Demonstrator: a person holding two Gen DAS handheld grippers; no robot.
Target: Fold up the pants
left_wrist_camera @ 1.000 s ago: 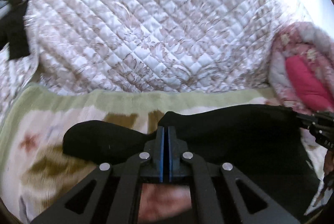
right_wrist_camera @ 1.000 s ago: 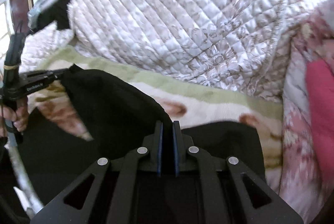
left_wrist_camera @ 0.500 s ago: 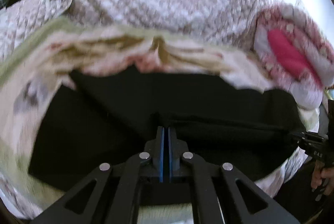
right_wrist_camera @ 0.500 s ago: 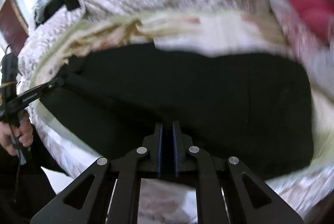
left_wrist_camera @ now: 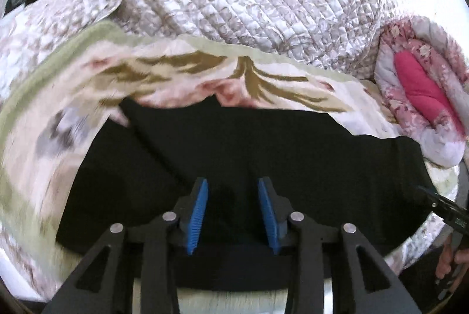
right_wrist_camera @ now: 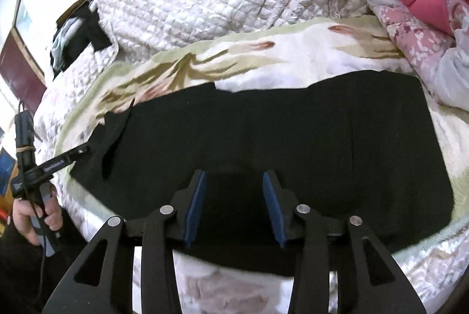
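Your left tool and right tool have just opened, gripping nothing, above the black pants on the blanket.

The pants are black, of a plain dark cloth on which no detail can be made out. They are laid flat and folded into a wide band, spread crosswise over the blanket on the bed. In the right wrist view the pants are seen as a broad, roughly rectangular shape with a fairly straight far edge. At its left end a loose flap is turned up, possibly a leg end or the waistband.
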